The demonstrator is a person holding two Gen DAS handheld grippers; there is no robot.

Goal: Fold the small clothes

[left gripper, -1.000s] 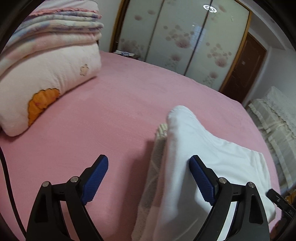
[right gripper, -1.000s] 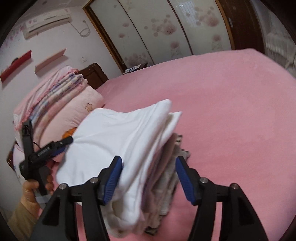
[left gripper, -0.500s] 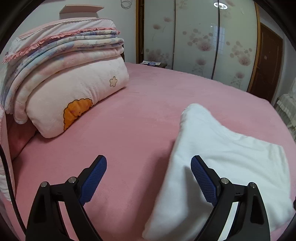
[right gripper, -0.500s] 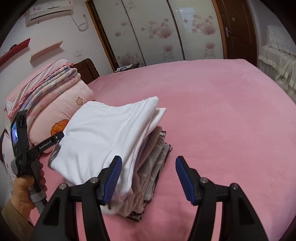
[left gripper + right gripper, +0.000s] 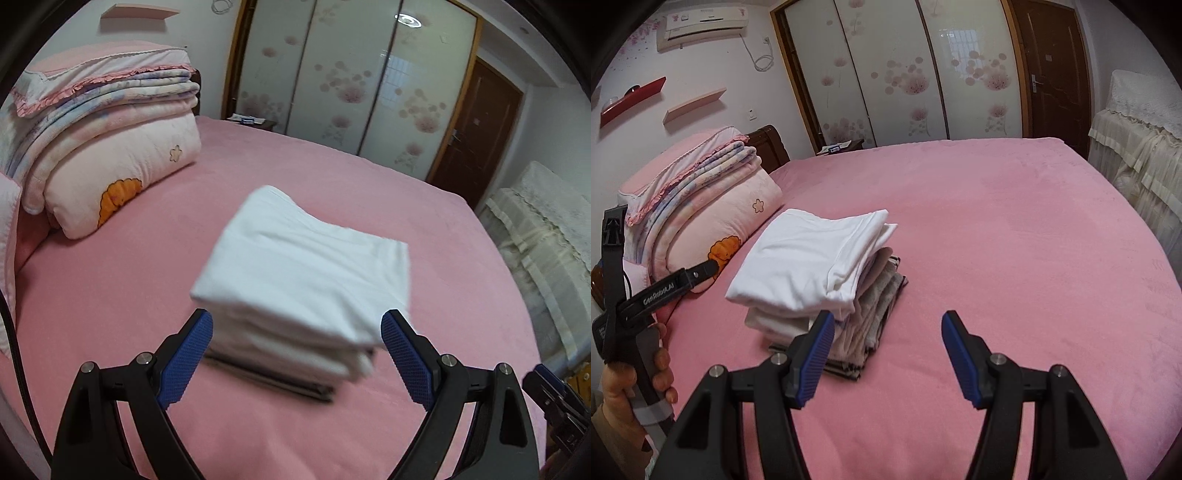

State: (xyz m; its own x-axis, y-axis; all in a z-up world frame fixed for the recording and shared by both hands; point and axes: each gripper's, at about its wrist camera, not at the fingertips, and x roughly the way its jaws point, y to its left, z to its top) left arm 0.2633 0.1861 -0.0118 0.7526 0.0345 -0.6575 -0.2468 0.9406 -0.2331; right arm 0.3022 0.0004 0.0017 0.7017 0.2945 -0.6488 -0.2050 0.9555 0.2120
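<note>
A stack of folded clothes [image 5: 306, 280] lies on the pink bed [image 5: 147, 295], a white garment on top and beige, grey and striped pieces under it. The same stack of folded clothes [image 5: 816, 266] shows left of centre in the right wrist view. My left gripper [image 5: 297, 347] is open, hanging just short of the stack's near edge with nothing between its blue pads. My right gripper [image 5: 886, 347] is open too, to the right of the stack's near corner, its jaws over bare sheet. A hand [image 5: 631, 384] holds the left tool at the far left.
Folded quilts and a pink pillow [image 5: 110, 166] are piled at the bed's head on the left. Sliding wardrobe doors [image 5: 351, 81] and a brown door [image 5: 1052, 66] stand behind. A lace-covered piece of furniture [image 5: 1137, 147] is at the bed's right edge.
Both grippers have pulled back and up from the stack. The right jaws, which straddled the pile's corner, now stand off it; the left one no longer touches the white garment.
</note>
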